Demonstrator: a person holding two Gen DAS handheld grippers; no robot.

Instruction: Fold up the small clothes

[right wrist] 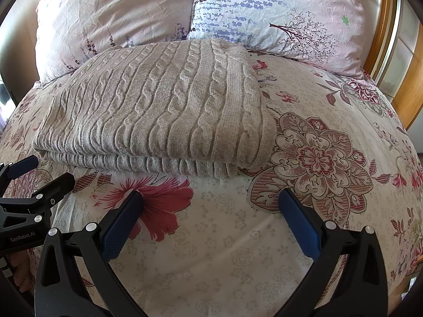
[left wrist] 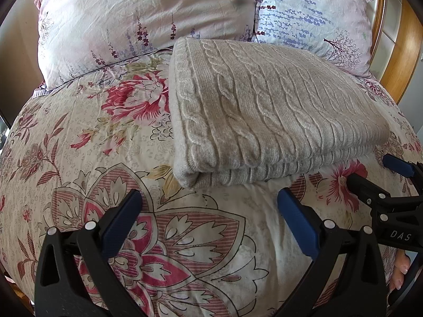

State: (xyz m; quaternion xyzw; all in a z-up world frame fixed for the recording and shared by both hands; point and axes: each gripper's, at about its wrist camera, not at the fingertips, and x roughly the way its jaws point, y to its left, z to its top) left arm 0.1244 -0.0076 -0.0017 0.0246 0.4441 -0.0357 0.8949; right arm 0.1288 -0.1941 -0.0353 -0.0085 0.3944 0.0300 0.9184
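Note:
A beige cable-knit sweater (left wrist: 267,111) (right wrist: 158,105) lies folded into a thick rectangle on the floral duvet, its layered edge facing me. My left gripper (left wrist: 208,206) hovers open just short of that near edge, nothing between its blue-padded fingers. My right gripper (right wrist: 210,206) is also open and empty, a little in front of the sweater's near right corner. Each gripper shows in the other's view: the right gripper (left wrist: 375,177) at the right edge of the left wrist view, the left gripper (right wrist: 45,171) at the left edge of the right wrist view, both open.
The floral duvet (left wrist: 79,158) (right wrist: 330,145) covers the bed. Two pillows (left wrist: 137,21) (right wrist: 277,13) lean behind the sweater. A wooden headboard or frame (left wrist: 401,52) (right wrist: 407,84) runs along the right. Part of a hand (left wrist: 399,272) shows at the lower right.

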